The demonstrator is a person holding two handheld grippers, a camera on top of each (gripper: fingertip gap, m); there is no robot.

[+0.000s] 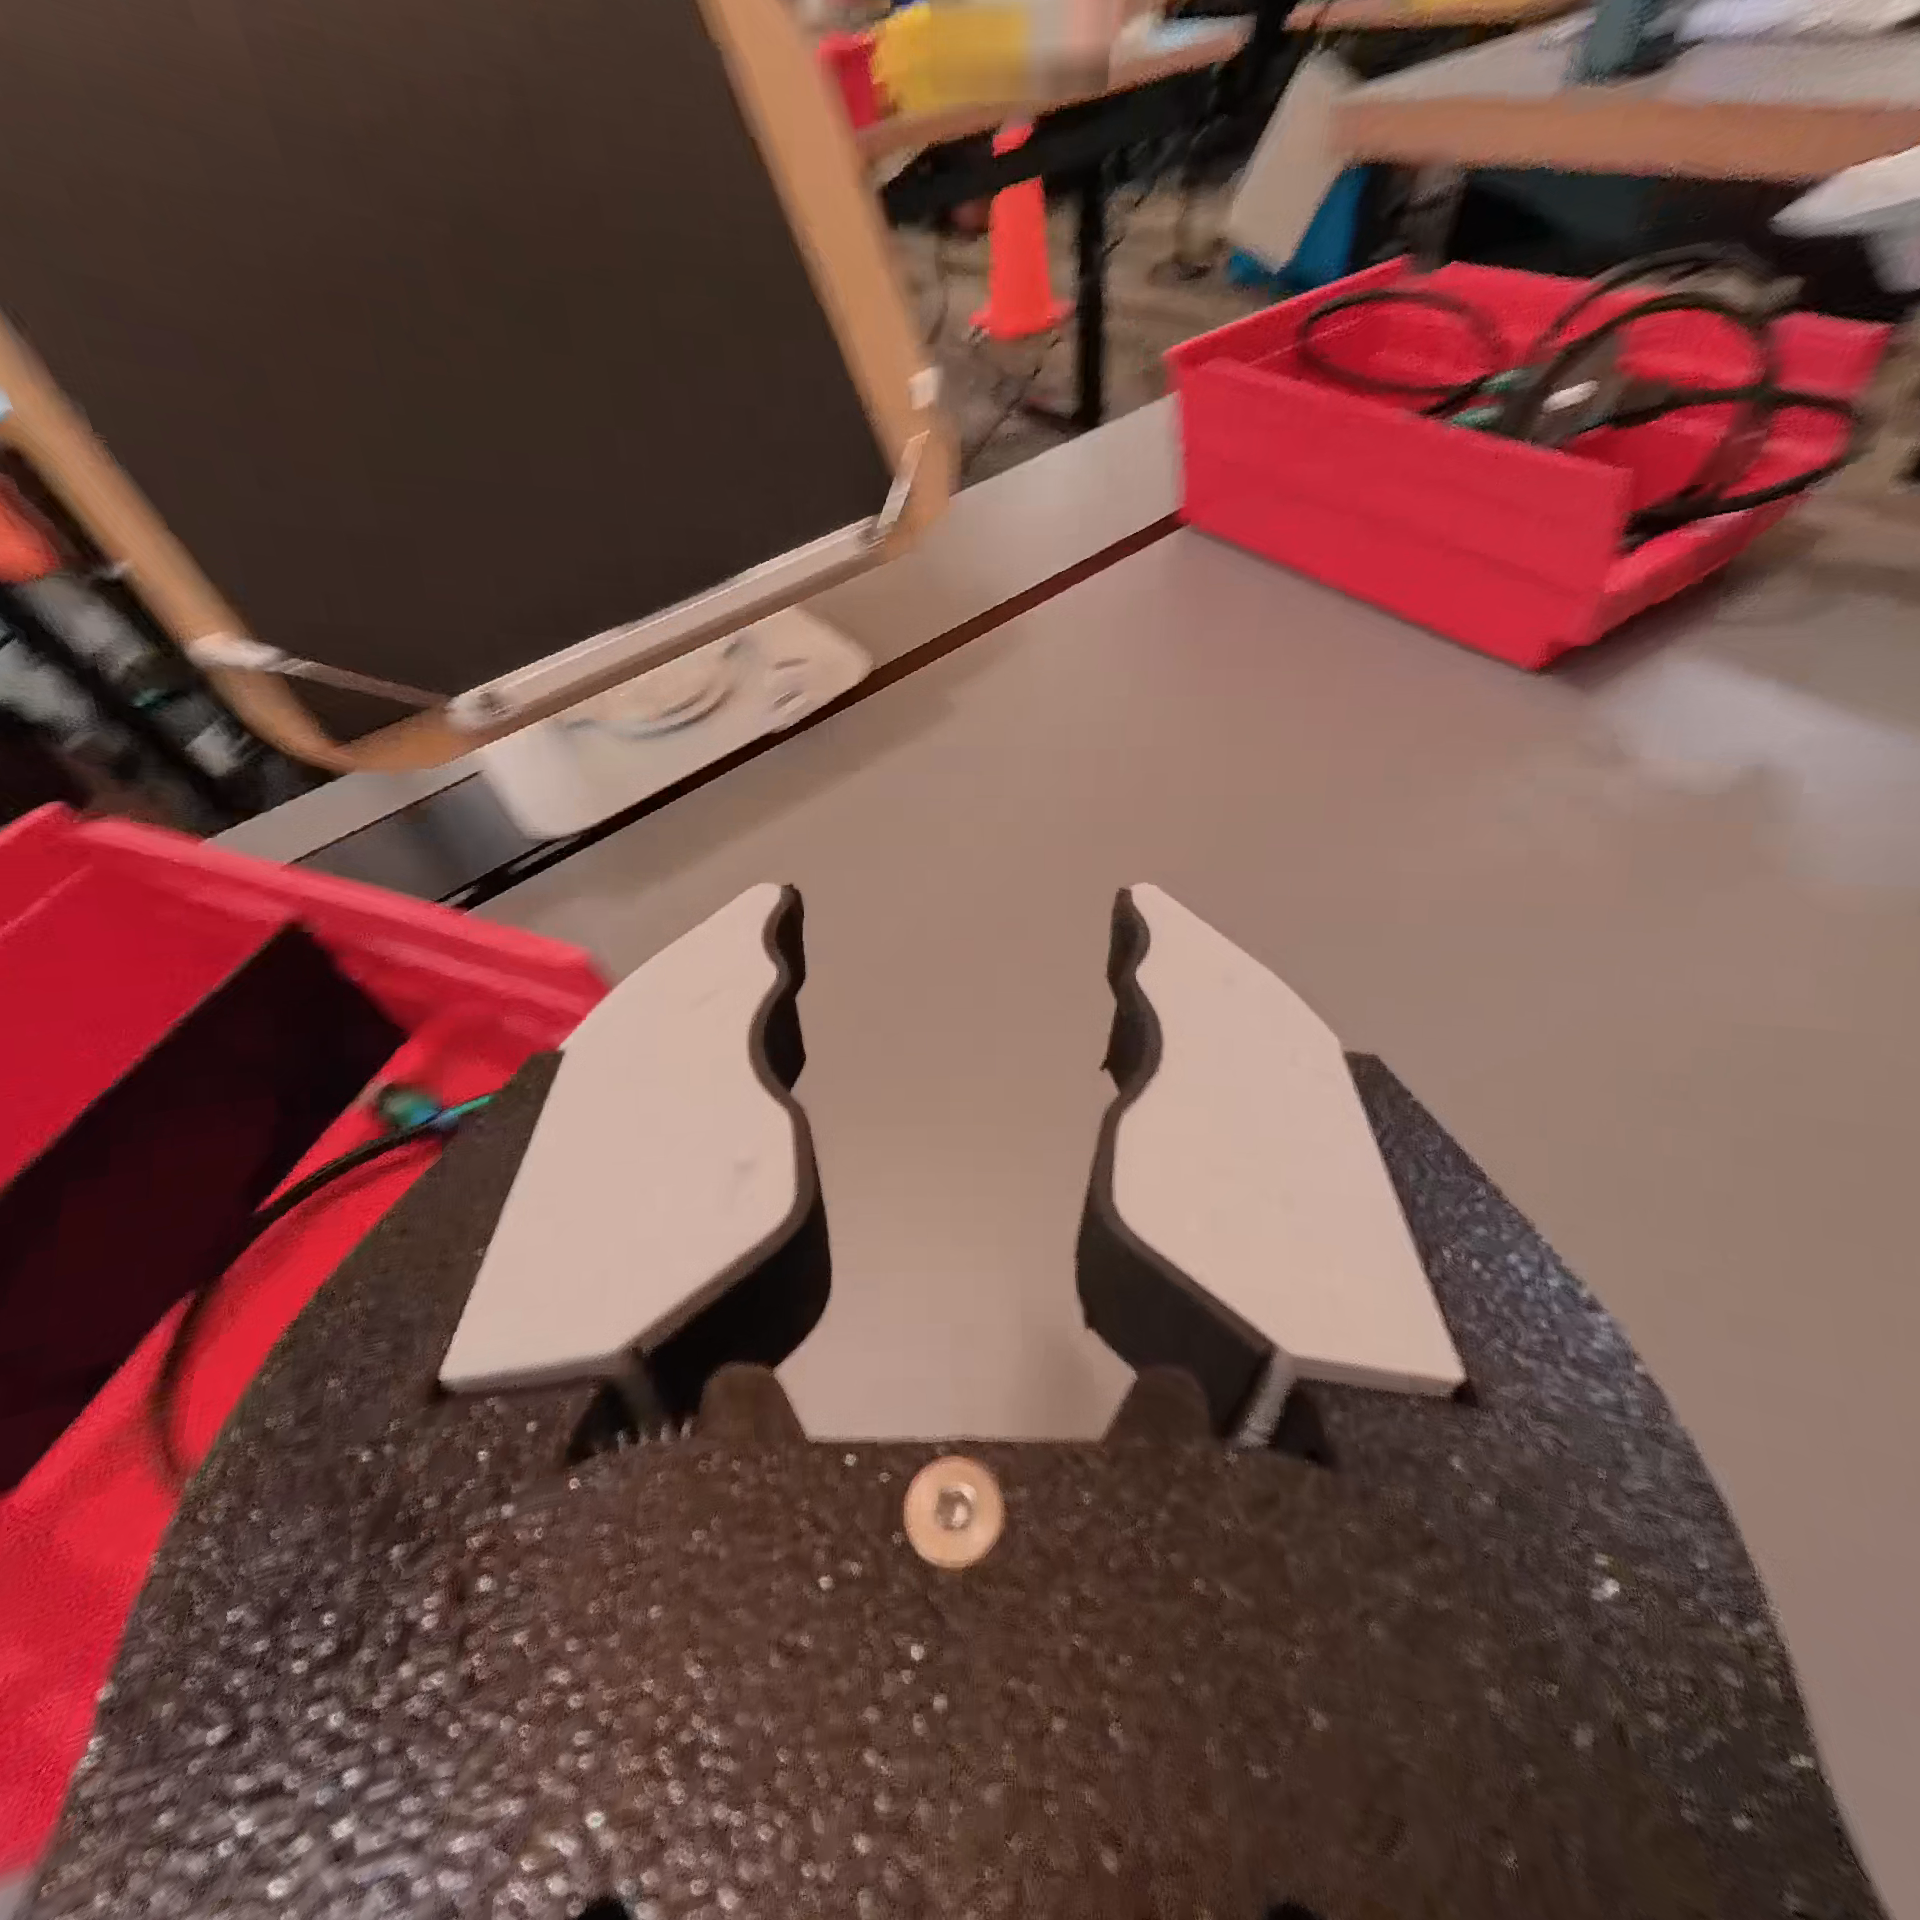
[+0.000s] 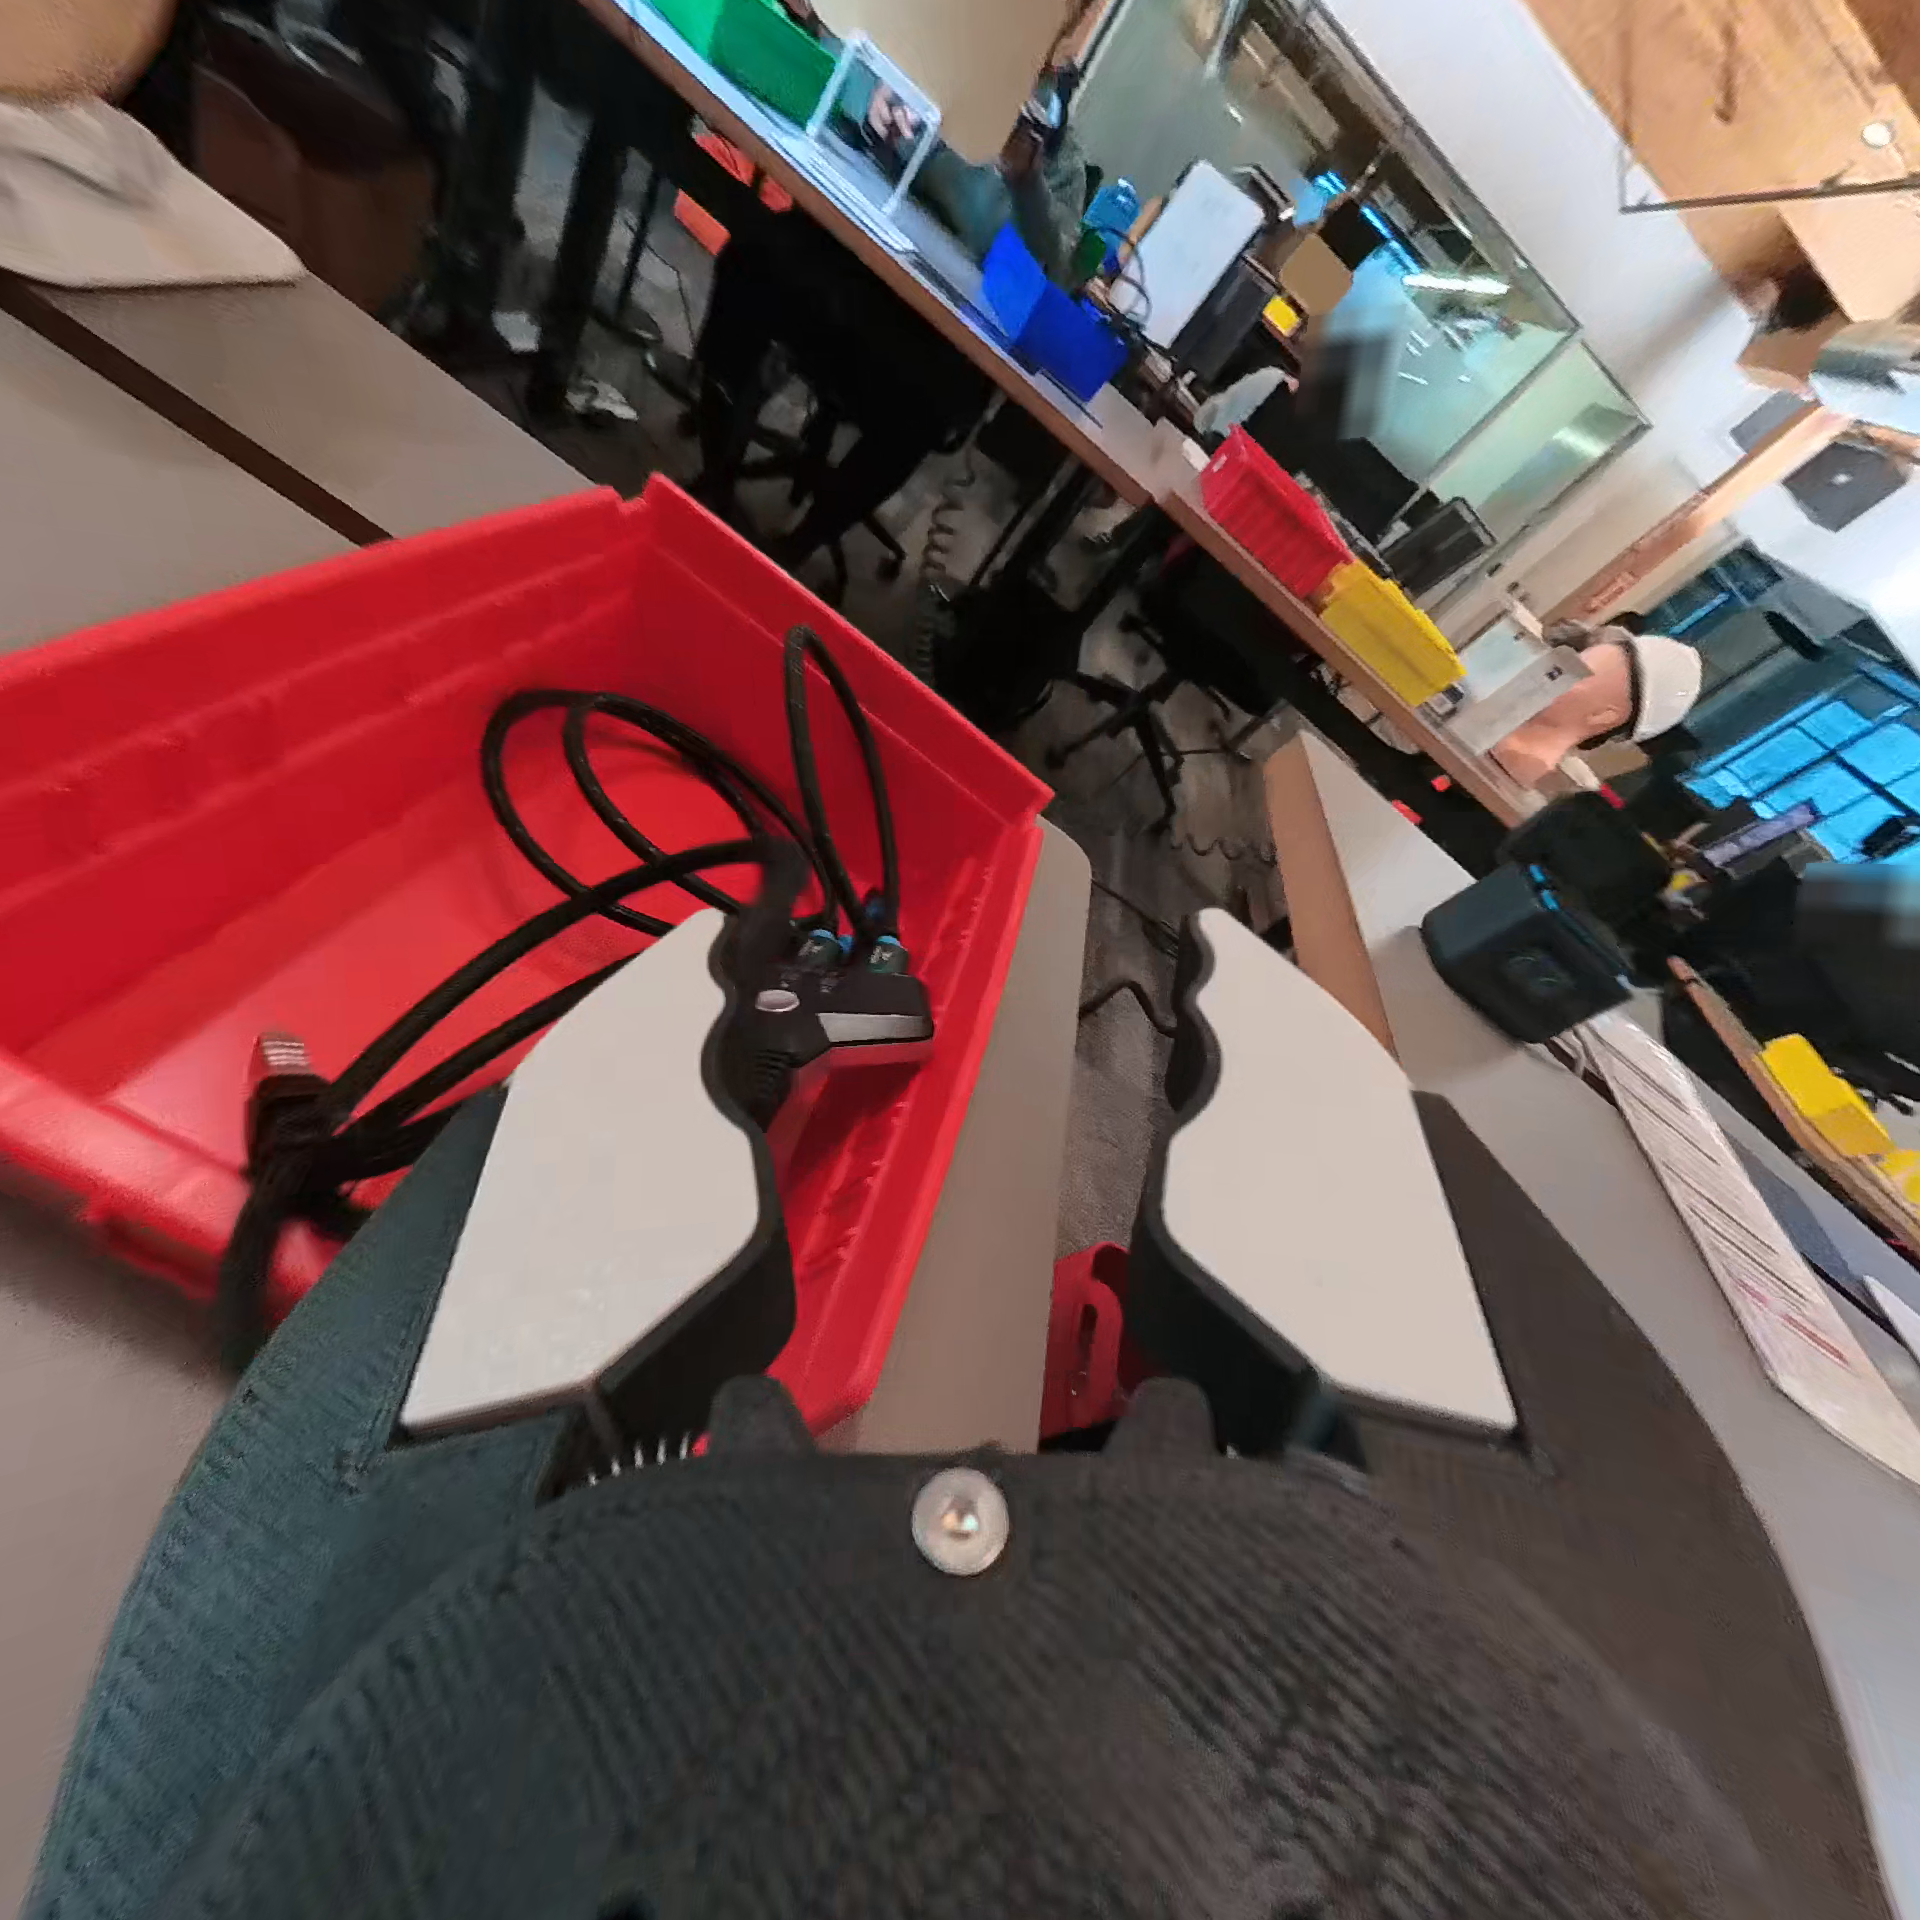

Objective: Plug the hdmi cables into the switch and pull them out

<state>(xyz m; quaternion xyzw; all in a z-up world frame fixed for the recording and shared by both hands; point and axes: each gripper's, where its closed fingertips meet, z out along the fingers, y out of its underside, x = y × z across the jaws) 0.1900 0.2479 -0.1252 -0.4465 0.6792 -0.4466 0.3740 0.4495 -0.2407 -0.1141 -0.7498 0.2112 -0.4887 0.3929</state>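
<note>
In the right wrist view a red bin [image 2: 312, 727] on the grey table holds a small black HDMI switch [image 2: 862, 1013] with black cables [image 2: 644, 790] plugged into it; one loose plug [image 2: 283, 1055] lies at the bin's near wall. My right gripper [image 2: 956, 935] is open and empty, above the bin's right edge. In the left wrist view my left gripper [image 1: 956, 904] is open and empty over bare table. The same bin [image 1: 1392, 488] with the cables [image 1: 1538, 353] stands at the far right. A second red bin [image 1: 208, 997] sits at the left, a thin cable [image 1: 343, 1153] beside it.
A wood-framed dark board [image 1: 436, 312] stands behind the table [image 1: 1351, 883], a white device [image 1: 665, 717] at its foot. Other tables with coloured bins [image 2: 1049, 312] and a black camera box [image 2: 1517, 956] lie beyond the table edge. A person [image 2: 1621, 686] is far right.
</note>
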